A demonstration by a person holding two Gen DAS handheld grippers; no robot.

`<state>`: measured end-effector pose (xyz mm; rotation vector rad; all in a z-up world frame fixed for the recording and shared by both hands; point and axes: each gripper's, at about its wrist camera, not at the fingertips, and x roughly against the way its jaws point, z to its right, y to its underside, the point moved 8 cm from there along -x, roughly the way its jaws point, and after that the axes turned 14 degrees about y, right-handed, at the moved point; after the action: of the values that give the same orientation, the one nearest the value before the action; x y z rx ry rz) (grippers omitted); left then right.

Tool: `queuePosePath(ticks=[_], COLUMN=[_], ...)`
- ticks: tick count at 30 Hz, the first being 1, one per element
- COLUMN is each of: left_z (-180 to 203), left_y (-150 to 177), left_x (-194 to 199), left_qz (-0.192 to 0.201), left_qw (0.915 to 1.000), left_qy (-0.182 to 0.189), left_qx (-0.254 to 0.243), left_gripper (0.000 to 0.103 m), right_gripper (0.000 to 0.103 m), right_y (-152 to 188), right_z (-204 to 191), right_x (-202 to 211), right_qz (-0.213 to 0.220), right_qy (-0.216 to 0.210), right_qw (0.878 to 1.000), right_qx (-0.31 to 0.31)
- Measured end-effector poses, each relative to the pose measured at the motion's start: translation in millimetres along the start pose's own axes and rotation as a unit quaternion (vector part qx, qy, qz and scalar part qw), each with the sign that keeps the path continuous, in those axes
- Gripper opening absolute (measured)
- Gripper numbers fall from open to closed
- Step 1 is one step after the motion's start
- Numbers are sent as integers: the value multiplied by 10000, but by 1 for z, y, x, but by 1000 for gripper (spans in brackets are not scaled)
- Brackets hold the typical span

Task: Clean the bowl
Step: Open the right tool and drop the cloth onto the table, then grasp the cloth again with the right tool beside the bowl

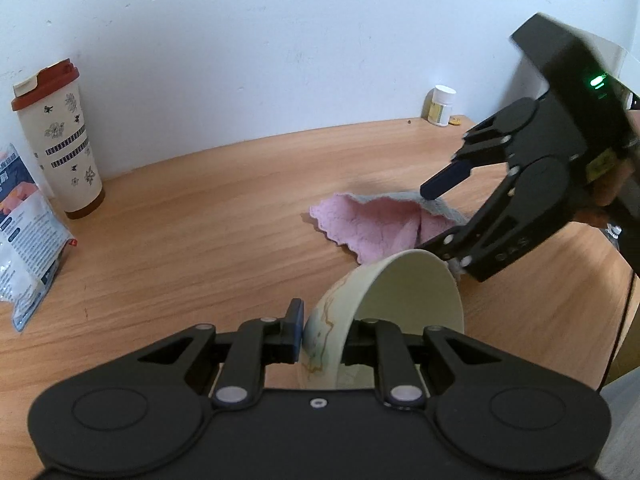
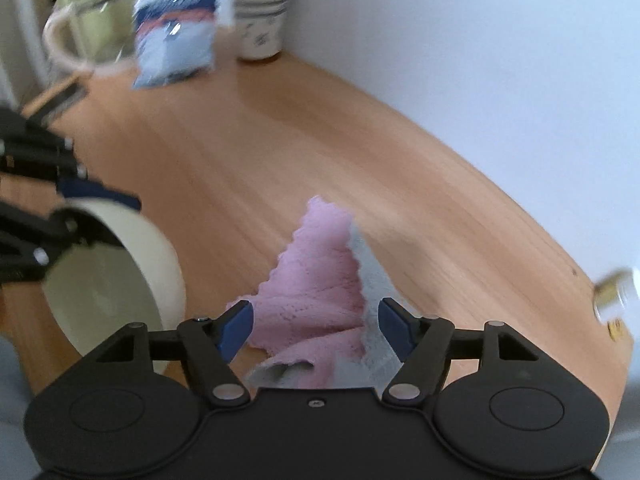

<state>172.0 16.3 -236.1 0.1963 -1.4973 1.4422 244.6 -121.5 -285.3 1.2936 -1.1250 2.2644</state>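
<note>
Bowl (image 1: 400, 300) tilted, clamped by left gripper (image 1: 320, 336); right gripper (image 2: 316, 328) wide over pink cloth (image 2: 316, 280).

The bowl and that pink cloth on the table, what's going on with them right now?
A person is working two handheld grippers. The left gripper holds the cream bowl by its wall, tipped on its side above the wooden table. The right gripper is open, its fingers either side of the pink cloth, not yet closed on it.
</note>
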Motion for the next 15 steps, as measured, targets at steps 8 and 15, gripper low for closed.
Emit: queuePosePath(ticks=[8, 15], left_z=[1, 2], left_y=[1, 1], left_x=[2, 2], left_qz=[-23, -17], left_qw=[10000, 10000], left_qy=[2, 2], left_qx=[33, -9], left_gripper=[16, 16], right_gripper=[73, 22], right_y=[5, 6], right_z=[9, 8], right_x=[-25, -17], right_qz=[-302, -285], right_qy=[-112, -342], right_qw=[9993, 9984], right_qx=[-168, -363])
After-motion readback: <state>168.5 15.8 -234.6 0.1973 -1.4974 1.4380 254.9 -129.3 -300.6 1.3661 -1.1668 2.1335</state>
